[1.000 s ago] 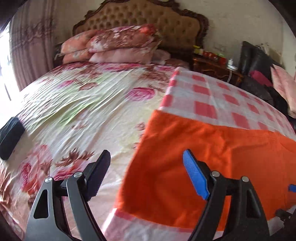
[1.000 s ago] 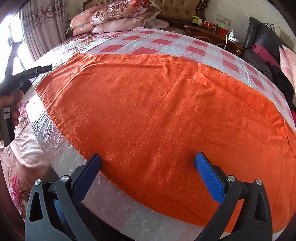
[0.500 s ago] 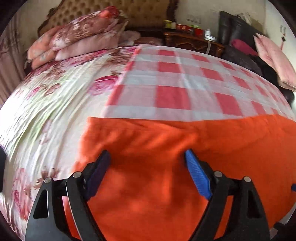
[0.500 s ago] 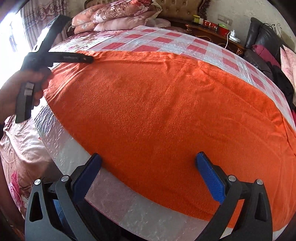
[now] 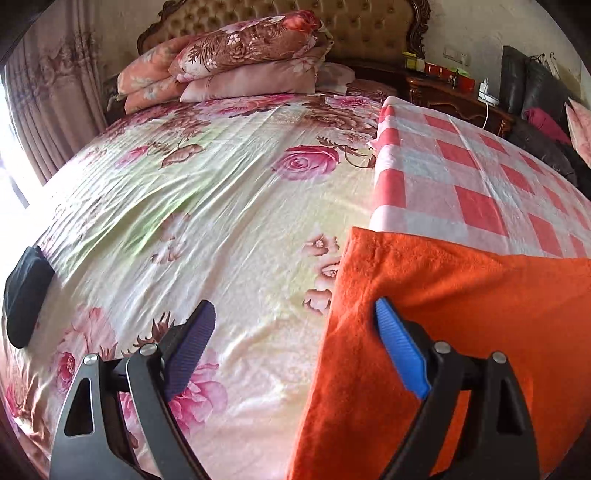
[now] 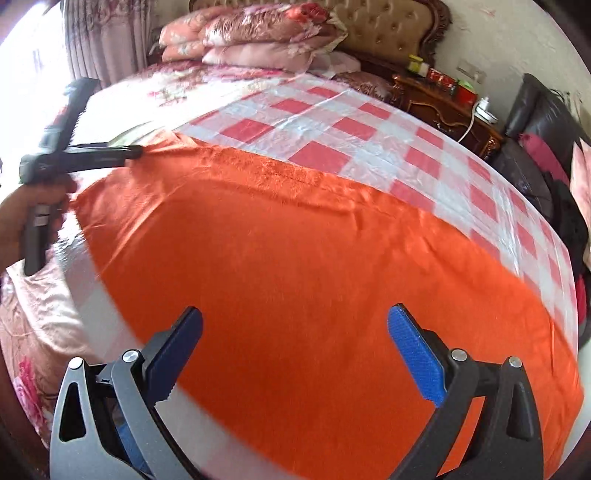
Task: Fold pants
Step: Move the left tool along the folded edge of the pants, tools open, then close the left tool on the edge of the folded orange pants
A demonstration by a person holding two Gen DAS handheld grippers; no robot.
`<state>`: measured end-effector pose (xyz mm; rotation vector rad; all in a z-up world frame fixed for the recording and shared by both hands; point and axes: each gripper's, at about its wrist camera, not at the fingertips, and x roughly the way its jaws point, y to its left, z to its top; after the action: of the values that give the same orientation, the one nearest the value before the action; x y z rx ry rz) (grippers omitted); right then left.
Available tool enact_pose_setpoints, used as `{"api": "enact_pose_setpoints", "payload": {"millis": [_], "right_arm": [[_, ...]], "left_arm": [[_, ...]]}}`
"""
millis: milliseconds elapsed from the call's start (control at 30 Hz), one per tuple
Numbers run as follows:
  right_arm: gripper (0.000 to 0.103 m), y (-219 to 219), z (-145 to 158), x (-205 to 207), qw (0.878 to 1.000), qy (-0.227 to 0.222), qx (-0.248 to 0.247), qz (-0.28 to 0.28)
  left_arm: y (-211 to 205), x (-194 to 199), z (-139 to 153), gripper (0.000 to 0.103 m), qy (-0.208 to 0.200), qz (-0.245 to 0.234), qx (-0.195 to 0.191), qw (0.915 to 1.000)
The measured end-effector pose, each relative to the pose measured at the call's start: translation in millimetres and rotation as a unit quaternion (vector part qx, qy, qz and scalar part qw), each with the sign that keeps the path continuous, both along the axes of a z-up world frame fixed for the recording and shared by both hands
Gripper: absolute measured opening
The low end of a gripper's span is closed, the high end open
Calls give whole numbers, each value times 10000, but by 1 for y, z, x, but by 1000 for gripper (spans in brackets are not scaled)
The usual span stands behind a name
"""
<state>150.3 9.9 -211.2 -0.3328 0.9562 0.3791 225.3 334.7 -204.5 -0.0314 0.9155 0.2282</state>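
The right gripper (image 6: 295,349) hovers with its jaws spread wide over the near part of the orange pants (image 6: 303,266), nothing clamped between them. The pants lie flat across a red-checked sheet (image 6: 369,147), which covers the right side of the floral bed (image 5: 192,206). The left gripper (image 5: 293,336) is at the pants' left edge, its jaws wide and just opened further; its blue right pad (image 5: 400,354) is over the orange cloth, the dark left one over the bedspread, and it grips nothing. In the right wrist view a hand (image 6: 26,218) holds that gripper at the far left corner of the pants. A dark object (image 5: 24,291) lies on the bed's left edge. Pillows (image 5: 240,62) are stacked against the tufted headboard (image 5: 362,26), with a nightstand (image 6: 443,103) far right.
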Motion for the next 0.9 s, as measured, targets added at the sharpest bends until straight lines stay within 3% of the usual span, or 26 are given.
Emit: {"api": "enact_pose_setpoints", "payload": {"millis": [133,200,400,700,833,900], "right_arm": [[96,6,-11,24,9997,-45,-246,-23],[96,6,-16,32,9990,-99,-407,-120],[97,-4,-16,52,9965,-289,-402,-667],[98,8,-17,76,9940,-490,-134,-973],[98,6,-22,80,9939,-581,123,-933],[98,-2,-24,84,9933,-361,430,-1011]], "left_arm": [[9,-12,-3,88,188,254,689,9971],[23,-19,-9,88,333,486,743,9955],[71,-58,-11,87,379,1246,451,9905],[60,-89,10,87,113,1301,255,9911],[54,-102,15,87,-17,1197,-289,9924],[52,-111,15,87,-147,1118,-795,9904]]}}
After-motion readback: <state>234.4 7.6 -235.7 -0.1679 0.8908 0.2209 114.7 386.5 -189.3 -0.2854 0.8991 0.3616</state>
